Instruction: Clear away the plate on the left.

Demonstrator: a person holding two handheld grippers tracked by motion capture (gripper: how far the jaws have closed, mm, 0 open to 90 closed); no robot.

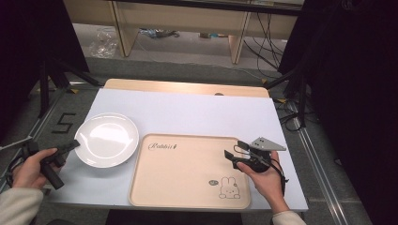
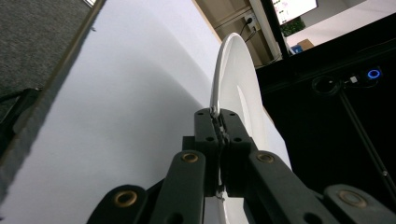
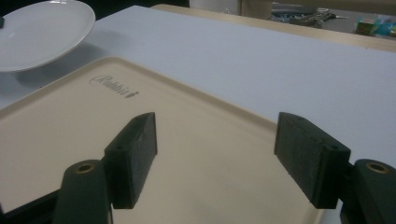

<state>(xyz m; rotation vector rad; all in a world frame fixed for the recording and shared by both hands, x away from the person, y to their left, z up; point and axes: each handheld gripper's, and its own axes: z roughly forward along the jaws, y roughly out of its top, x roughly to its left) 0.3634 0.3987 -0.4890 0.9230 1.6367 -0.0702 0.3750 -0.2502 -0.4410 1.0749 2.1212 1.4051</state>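
I see the left gripper [image 1: 75, 144] with jaws clamped on the rim of the round white ceramic plate [image 1: 107, 139], just left of the beige rectangular plastic tray [image 1: 187, 173]. Right gripper [image 1: 236, 149] over the tray's right edge, jaws apart, empty.

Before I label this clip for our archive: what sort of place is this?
Probably a lab or recording workspace, not a kitchen: black tripod legs flank the white-covered table, loose black cables trail over the grey carpet, and a bare wooden desk stands behind.
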